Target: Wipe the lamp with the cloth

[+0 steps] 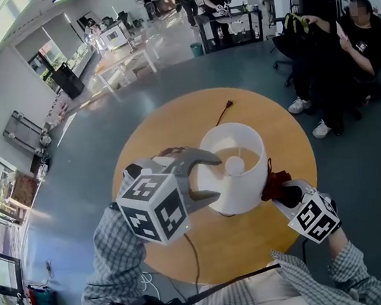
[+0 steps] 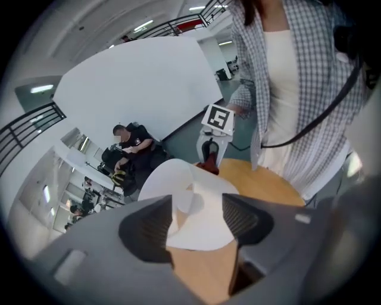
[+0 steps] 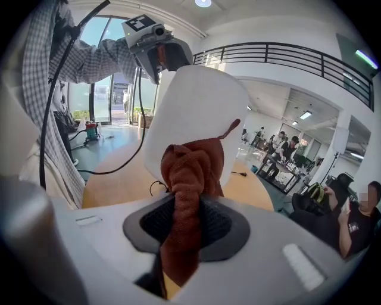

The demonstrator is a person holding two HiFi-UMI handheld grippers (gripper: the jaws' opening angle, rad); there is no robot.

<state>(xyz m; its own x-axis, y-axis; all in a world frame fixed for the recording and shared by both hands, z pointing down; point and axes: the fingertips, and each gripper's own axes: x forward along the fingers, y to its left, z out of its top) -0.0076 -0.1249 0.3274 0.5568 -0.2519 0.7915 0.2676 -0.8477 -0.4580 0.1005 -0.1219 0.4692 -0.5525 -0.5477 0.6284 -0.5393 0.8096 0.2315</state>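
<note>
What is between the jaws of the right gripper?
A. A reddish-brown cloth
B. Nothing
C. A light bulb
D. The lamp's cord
A: in the right gripper view, the cloth is pinched between the jaws of the right gripper, with the lamp just behind it.

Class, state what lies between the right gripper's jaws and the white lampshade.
The reddish-brown cloth, pinched in the right gripper, bunches up in front of the lampshade. The right gripper view shows it best.
</note>
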